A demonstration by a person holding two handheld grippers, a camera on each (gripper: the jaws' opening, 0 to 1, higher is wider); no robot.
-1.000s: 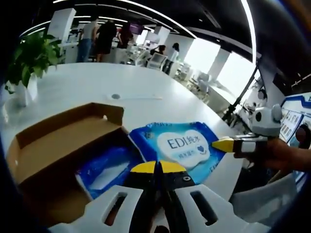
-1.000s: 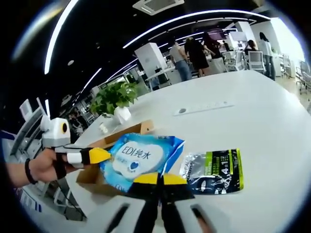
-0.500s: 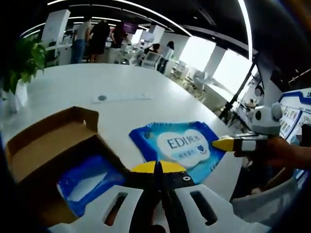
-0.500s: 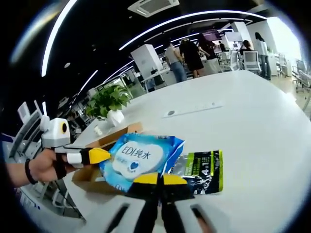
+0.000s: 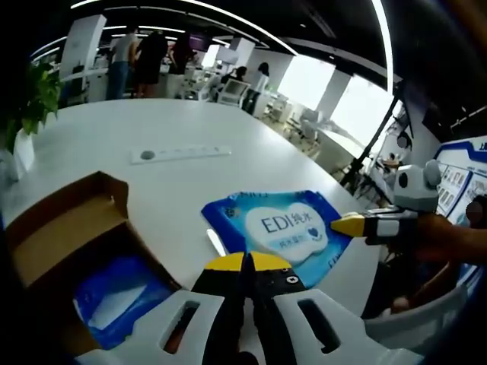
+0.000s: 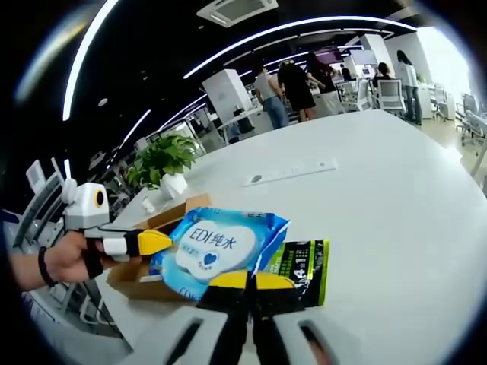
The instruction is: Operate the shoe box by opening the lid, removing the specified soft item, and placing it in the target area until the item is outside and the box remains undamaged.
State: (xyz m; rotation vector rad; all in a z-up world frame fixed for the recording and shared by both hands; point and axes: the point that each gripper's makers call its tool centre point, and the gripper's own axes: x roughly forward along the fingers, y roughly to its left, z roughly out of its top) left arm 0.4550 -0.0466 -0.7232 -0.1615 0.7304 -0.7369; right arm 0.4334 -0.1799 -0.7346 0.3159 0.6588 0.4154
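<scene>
In my left gripper view, my left claw (image 5: 245, 268) covers the near edge of the blue wipes pack (image 5: 283, 228), so I cannot tell how my tips meet it. The open shoe box (image 5: 65, 251) runs off the lower left edge, and the blue packet inside it (image 5: 114, 290) is partly hidden by the box wall and my claw's body. In my right gripper view, the wipes pack covers part of the black and green packet (image 6: 300, 266); its print is too small to read. The far people (image 6: 293, 84) are blurred.
</scene>
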